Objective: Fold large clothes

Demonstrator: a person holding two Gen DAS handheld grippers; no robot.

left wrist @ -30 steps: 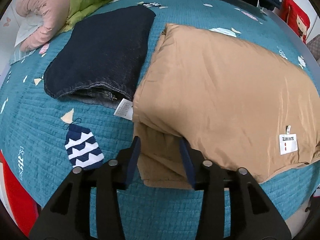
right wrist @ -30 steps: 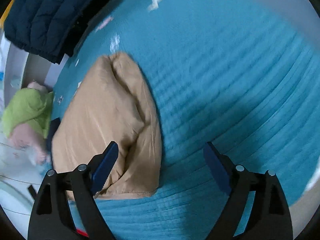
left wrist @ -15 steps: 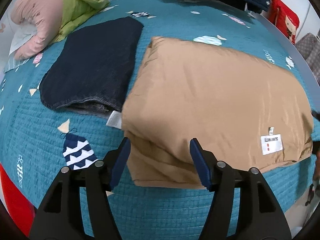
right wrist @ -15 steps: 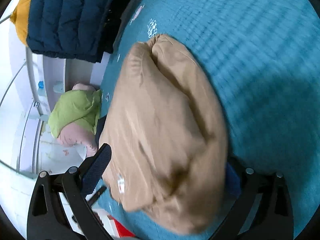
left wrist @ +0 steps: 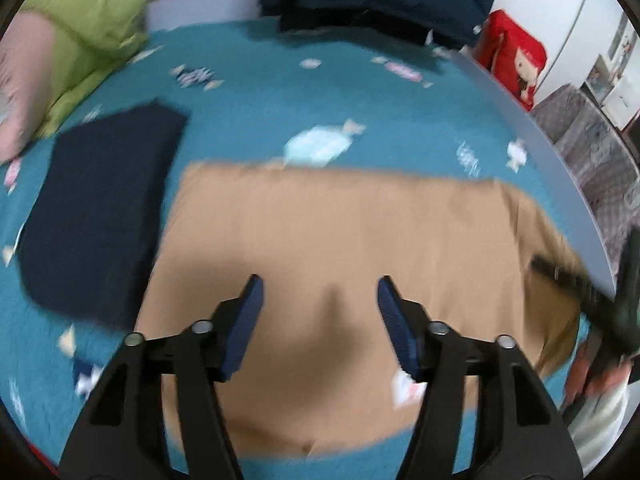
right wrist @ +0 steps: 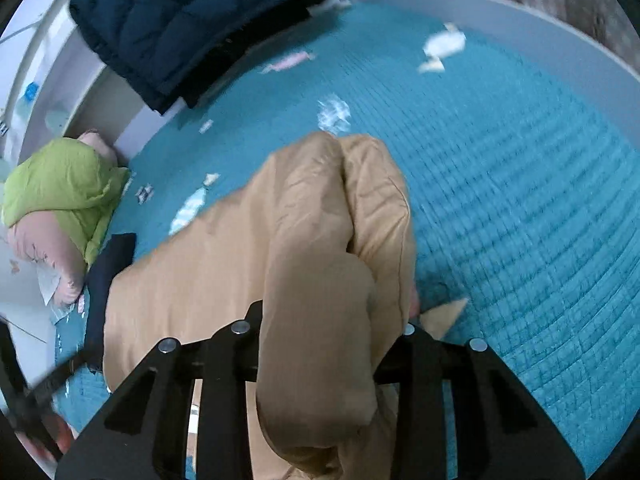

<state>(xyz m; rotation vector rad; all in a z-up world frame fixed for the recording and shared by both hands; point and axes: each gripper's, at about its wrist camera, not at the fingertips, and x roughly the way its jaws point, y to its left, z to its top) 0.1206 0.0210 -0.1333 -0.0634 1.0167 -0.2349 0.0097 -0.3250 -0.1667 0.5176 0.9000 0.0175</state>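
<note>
In the left wrist view motion blur smears the tan jacket (left wrist: 340, 240), so its label near five o'clock is unreadable. The folded dark garment (left wrist: 96, 220) at nine o'clock has soft, smeared edges. In the right wrist view a bunched tan fold covers the right claw (right wrist: 328, 320), hiding both fingertips, which are closing on it. The navy puffer jacket (right wrist: 192, 20) is cut off at twelve o'clock. The bedspread (right wrist: 520, 200) quilting blurs at three o'clock.

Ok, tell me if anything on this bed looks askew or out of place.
Nothing is damaged or spilled. Only the tan garment looks uneven: its end is bunched into a thick wad between the right gripper as that closes, while the rest lies flat beside the neatly folded dark garment.
</note>
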